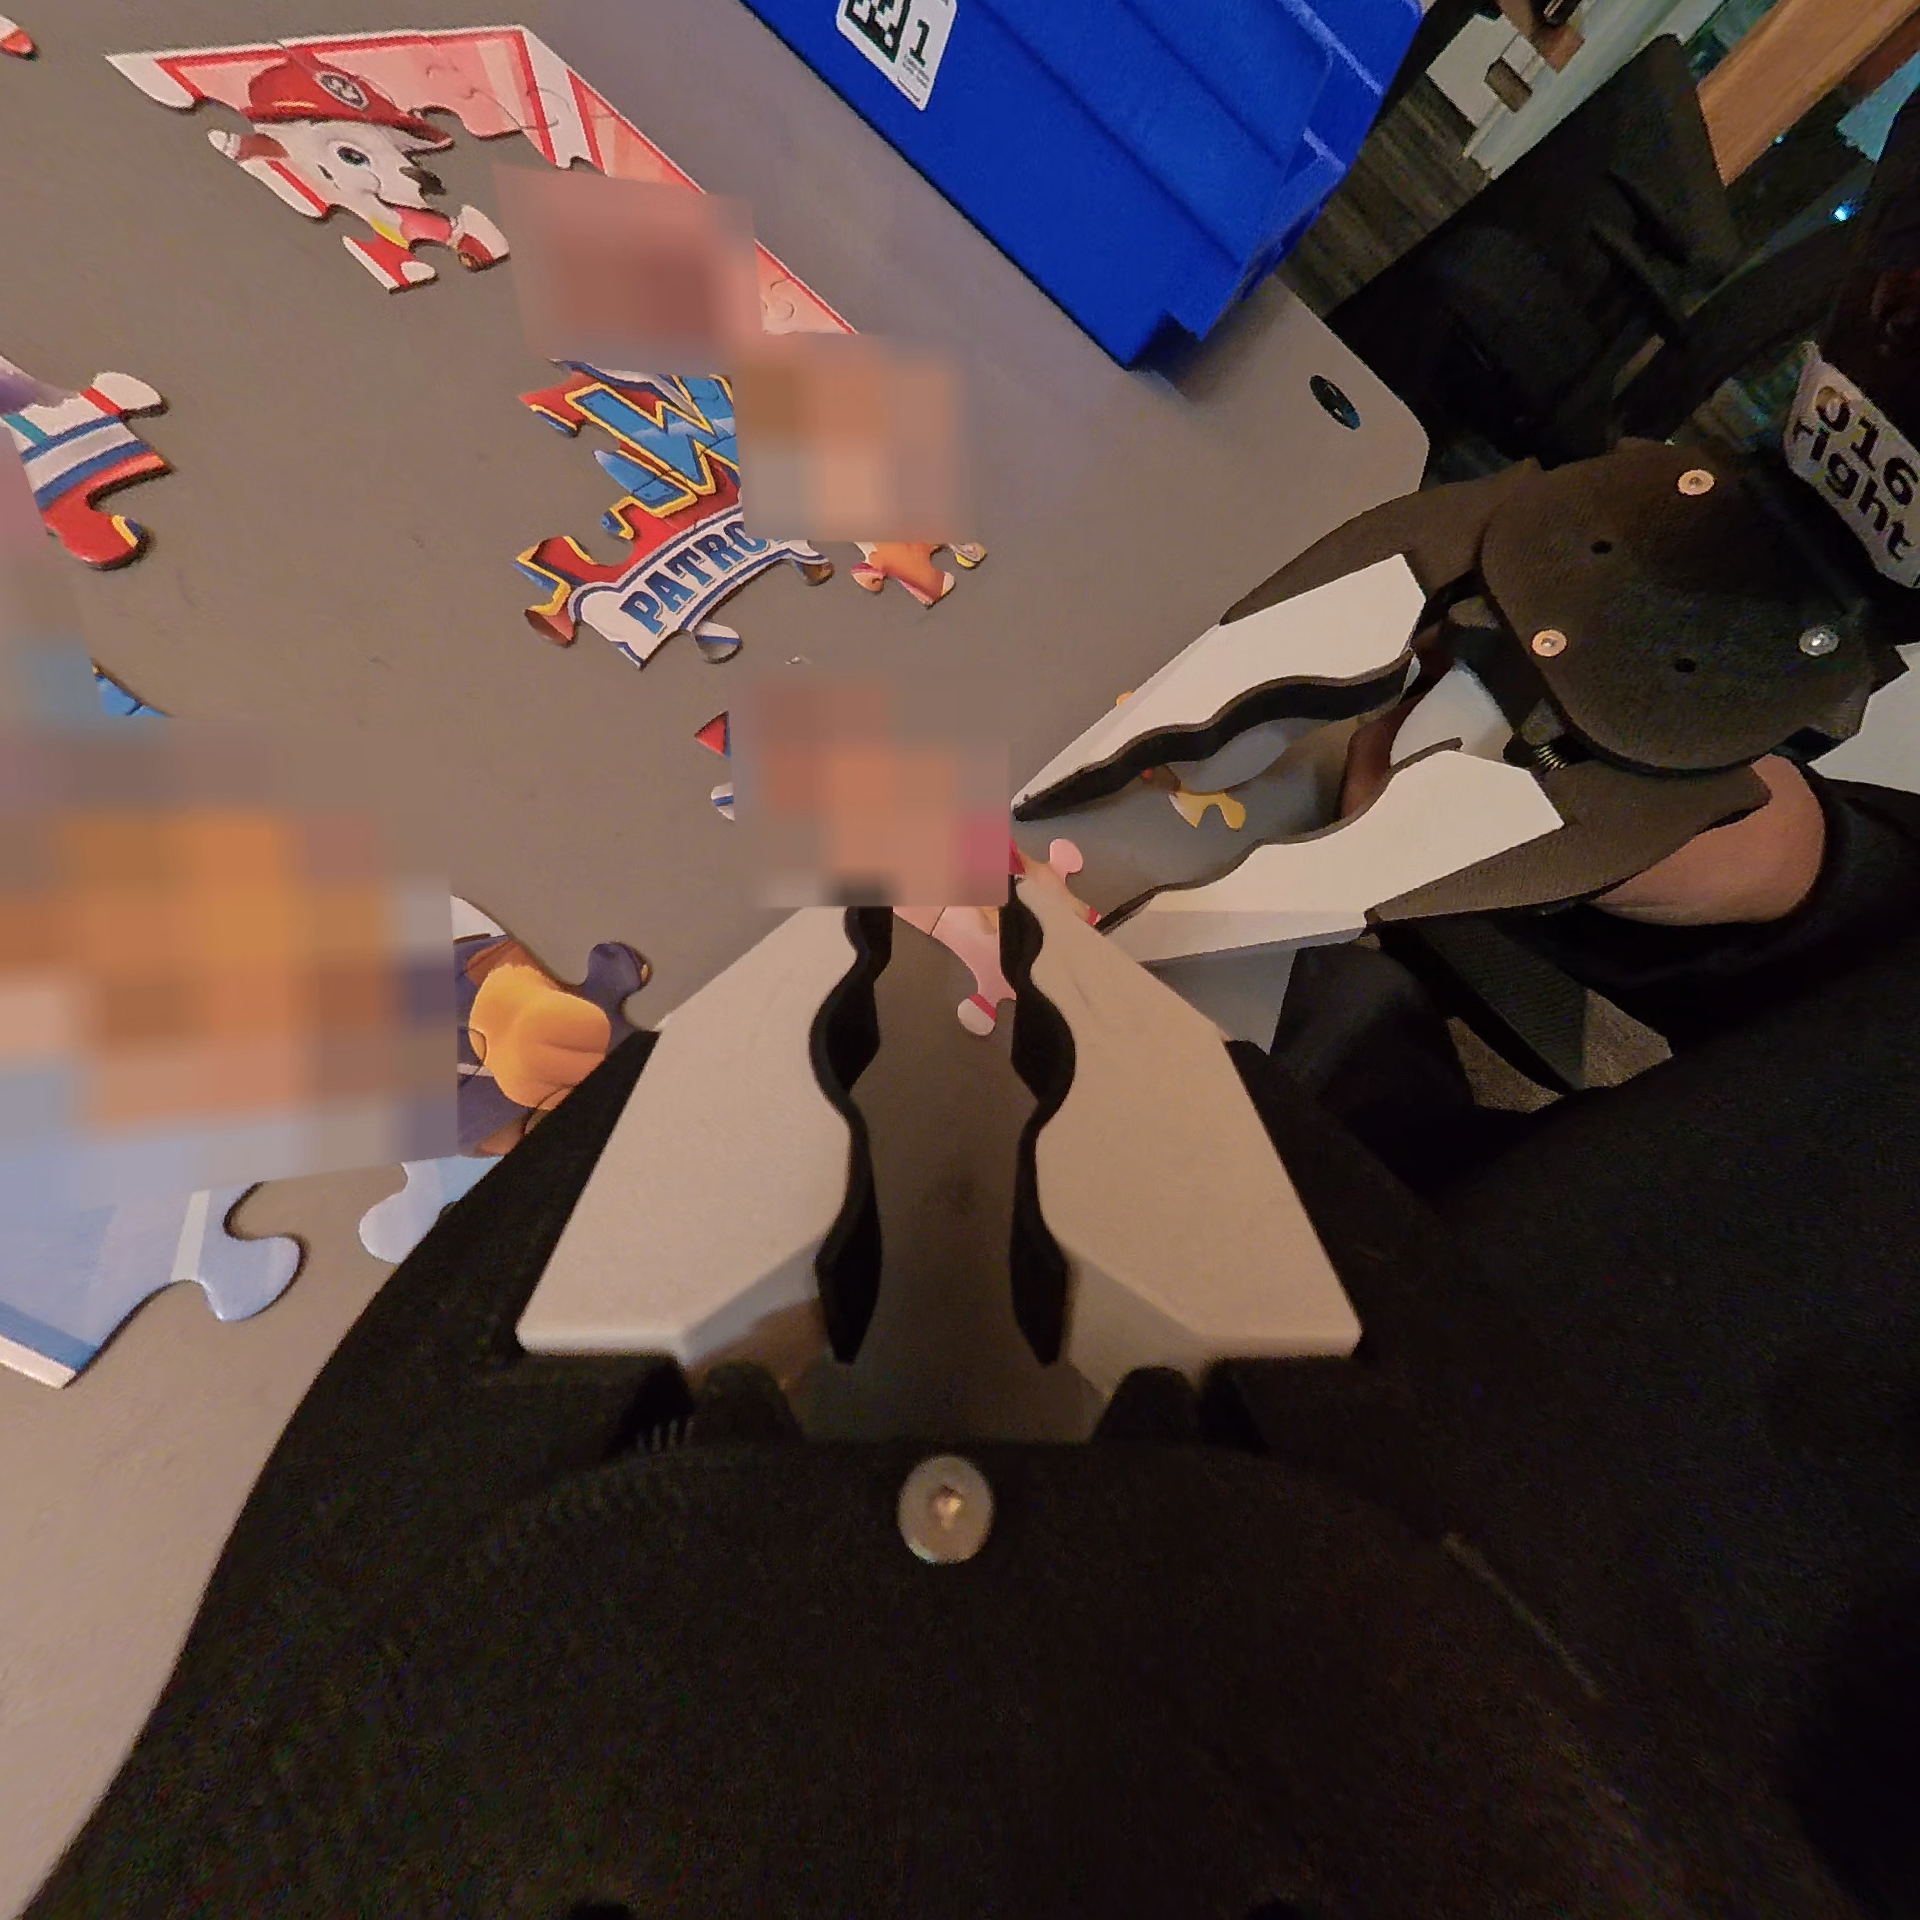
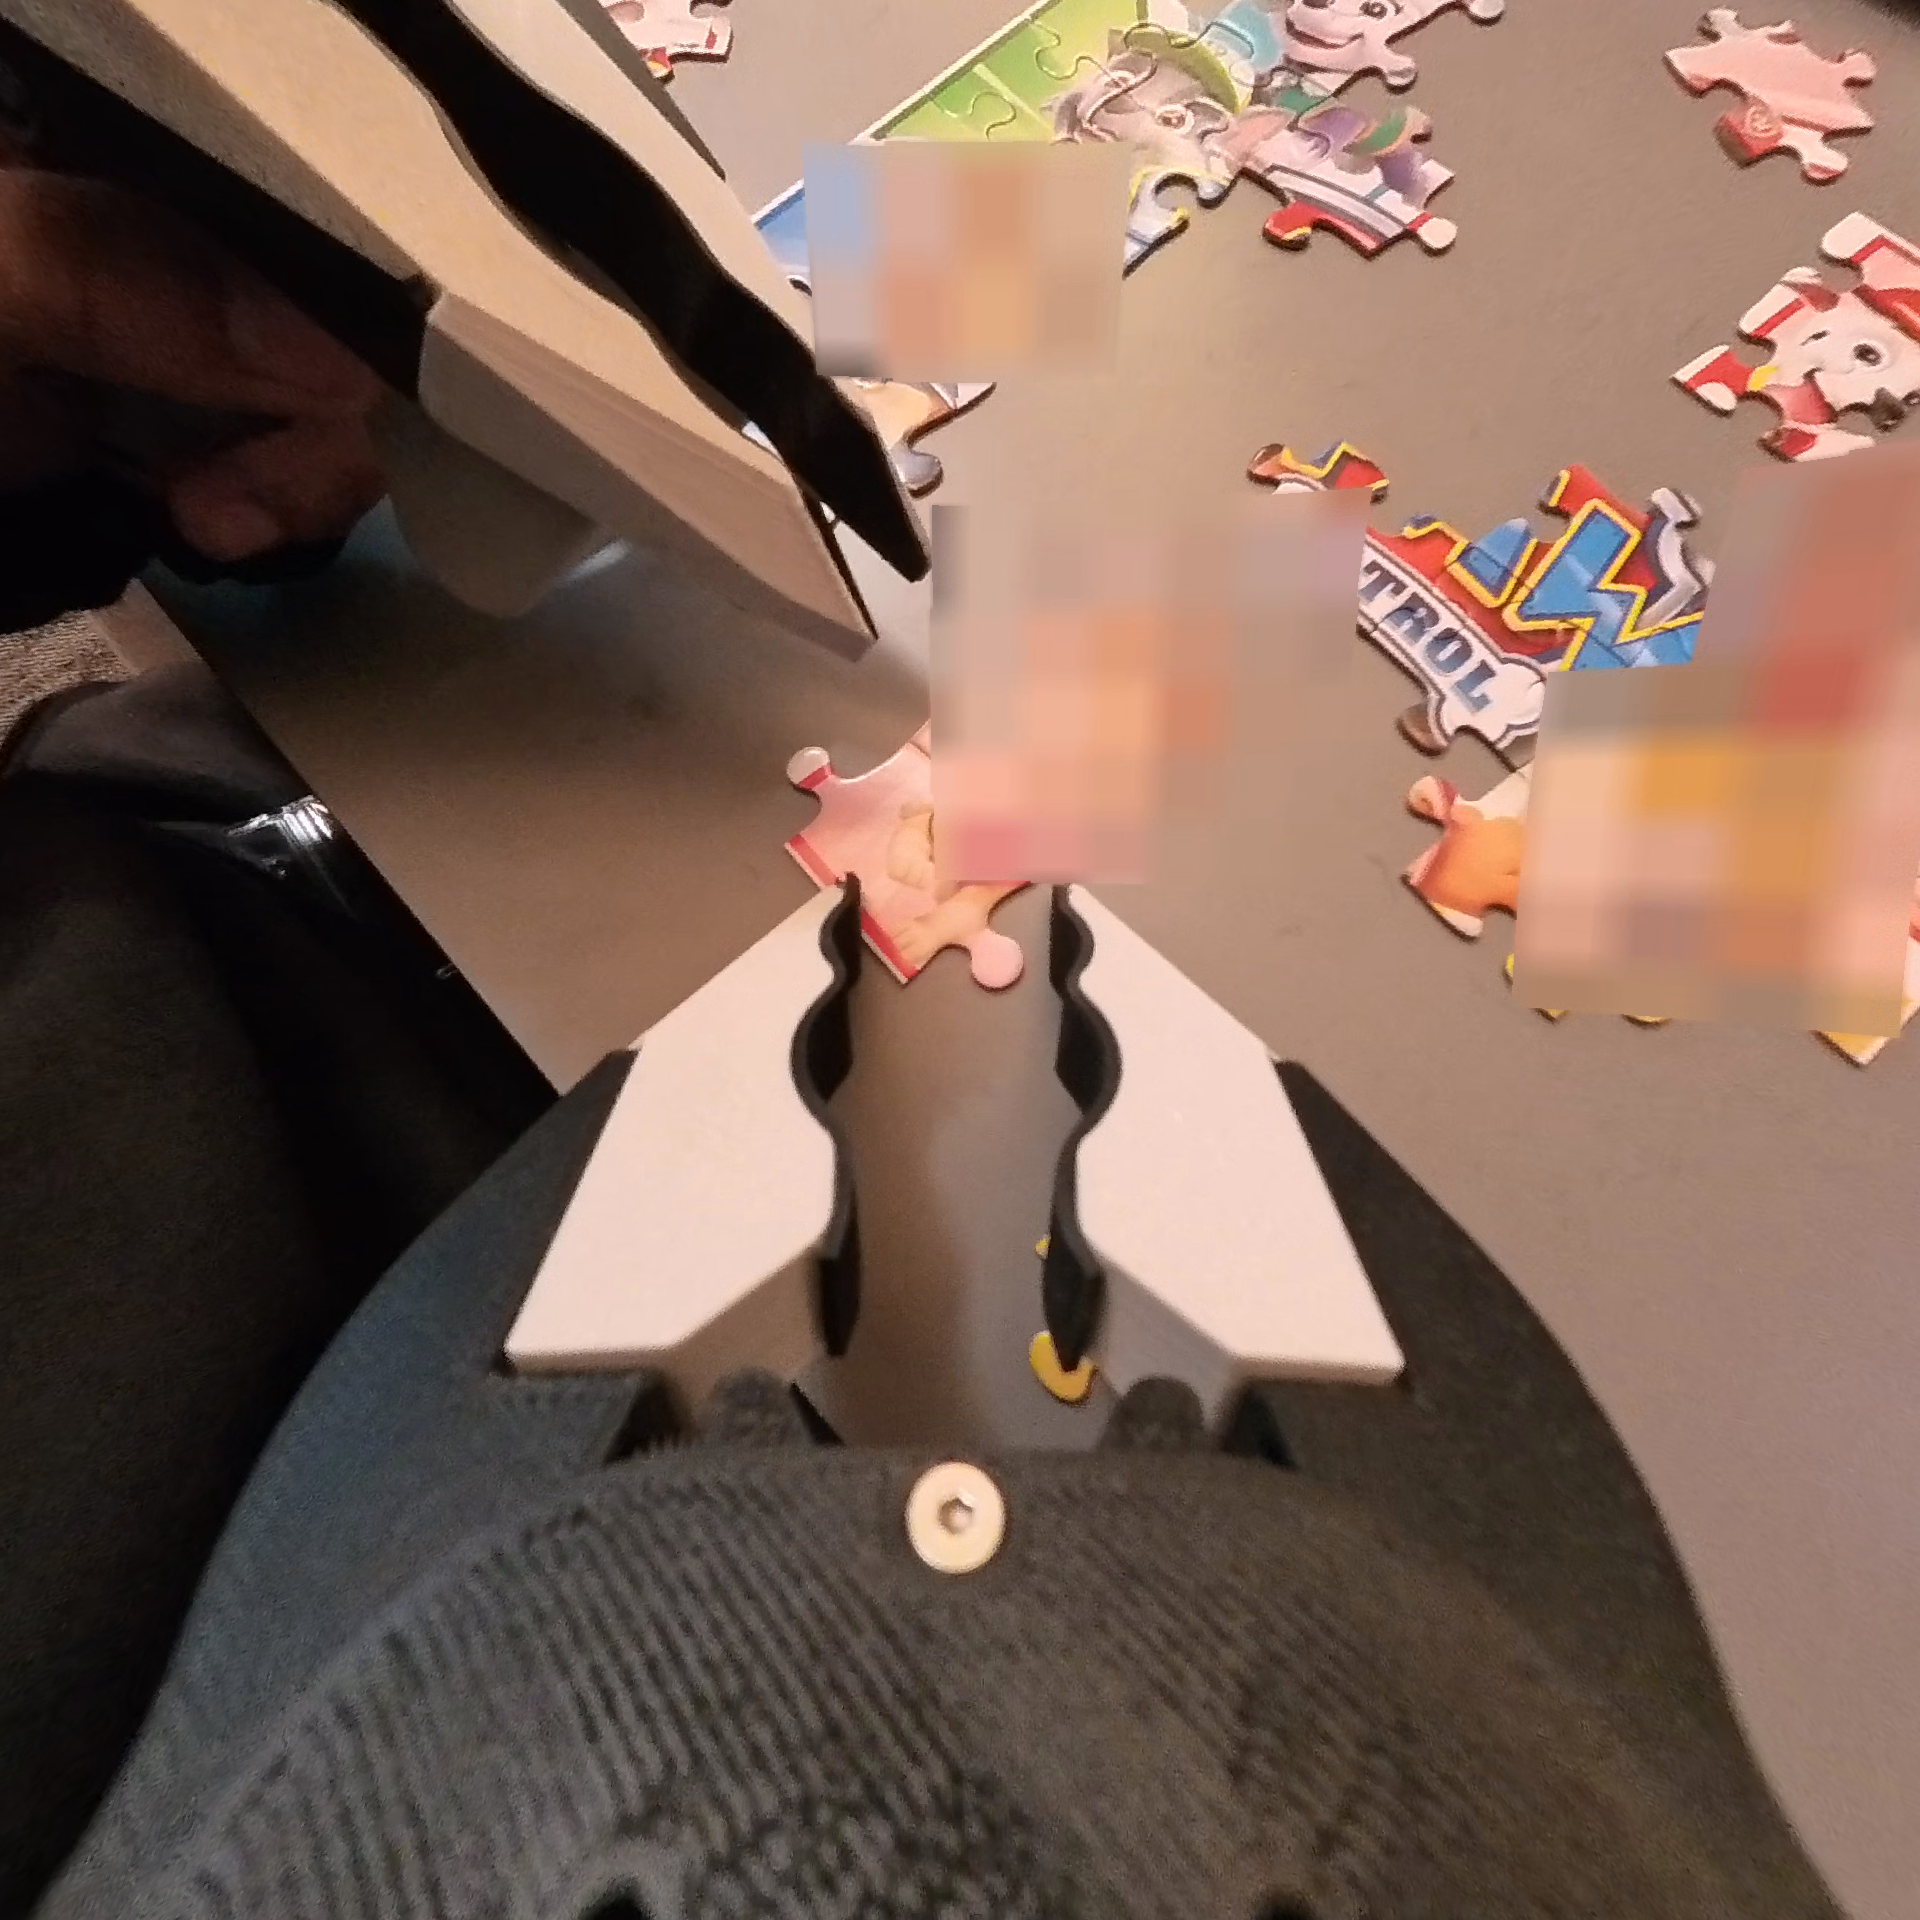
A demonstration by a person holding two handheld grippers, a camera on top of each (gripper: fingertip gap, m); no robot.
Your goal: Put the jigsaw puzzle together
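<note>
right wrist: pink piece [image 2: 914, 904] between tongs [image 2: 954, 914]

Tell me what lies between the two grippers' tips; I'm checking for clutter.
A pink puzzle piece lies on the grey table between the left gripper and right gripper; both wrist views show it.

Two grippers are in view: the left gripper [image 1: 940, 914] and the right gripper [image 2: 954, 894], each with two fingers. One blue bin [image 1: 1091, 135] stands on the one grey surface [image 1: 343, 623]. Puzzle pieces and joined clusters lie scattered over it; several are blurred over, so an exact count cannot be given.
</note>
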